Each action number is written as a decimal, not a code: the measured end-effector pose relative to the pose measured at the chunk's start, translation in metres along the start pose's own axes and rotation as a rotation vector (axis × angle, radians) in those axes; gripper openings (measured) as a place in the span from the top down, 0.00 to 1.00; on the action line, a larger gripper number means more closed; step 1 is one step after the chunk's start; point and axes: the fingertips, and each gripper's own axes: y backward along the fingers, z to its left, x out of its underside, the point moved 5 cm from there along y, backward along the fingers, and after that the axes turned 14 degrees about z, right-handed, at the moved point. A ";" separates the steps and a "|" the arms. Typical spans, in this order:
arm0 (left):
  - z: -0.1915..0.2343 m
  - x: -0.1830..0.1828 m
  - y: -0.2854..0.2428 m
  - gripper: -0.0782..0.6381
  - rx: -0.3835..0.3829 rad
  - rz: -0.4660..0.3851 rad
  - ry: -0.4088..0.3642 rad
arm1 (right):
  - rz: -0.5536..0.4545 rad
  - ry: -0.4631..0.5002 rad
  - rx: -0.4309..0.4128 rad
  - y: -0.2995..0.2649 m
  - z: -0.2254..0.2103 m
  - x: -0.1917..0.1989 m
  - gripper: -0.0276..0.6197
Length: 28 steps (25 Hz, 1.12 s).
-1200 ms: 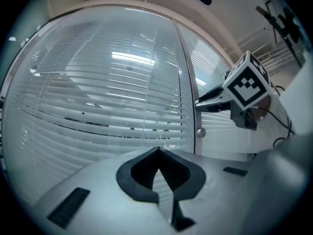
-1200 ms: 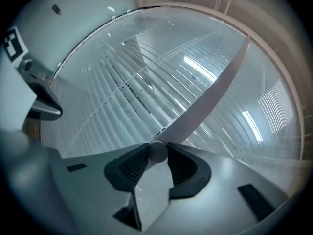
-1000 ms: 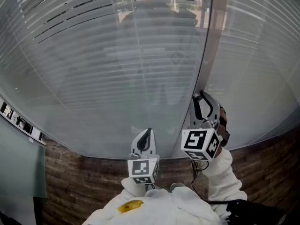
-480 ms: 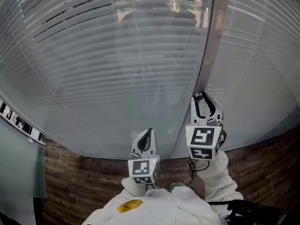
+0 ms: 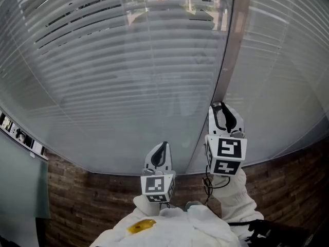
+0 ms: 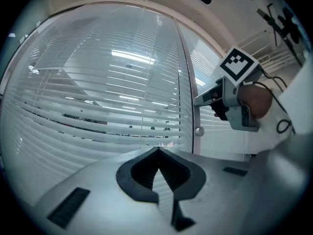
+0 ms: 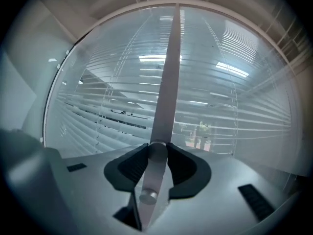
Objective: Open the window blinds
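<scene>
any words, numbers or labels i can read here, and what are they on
No readable text anywhere.
Left cube, right cube: black-and-white square markers only, no letters.
Wall strip: small dark prints, too small to read.
Yellow patch on the white clothing: blurred, unreadable.

White horizontal window blinds (image 5: pixel 128 76) fill the upper frame behind glass, slats angled, with dark gaps showing at upper left. Their round grey knob (image 7: pixel 157 151) sits low on the upright metal post (image 7: pixel 166 82), lower centre.
</scene>
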 end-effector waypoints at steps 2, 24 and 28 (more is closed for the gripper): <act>0.000 0.001 -0.001 0.89 0.004 -0.003 -0.001 | -0.004 -0.029 -0.012 0.000 -0.001 0.000 0.75; -0.001 0.004 -0.001 0.89 0.003 -0.001 0.007 | -0.097 -0.559 -0.217 0.001 -0.012 0.002 0.75; -0.002 0.005 -0.002 0.89 0.007 0.001 0.007 | -0.107 -0.662 -0.261 0.002 -0.015 0.004 0.75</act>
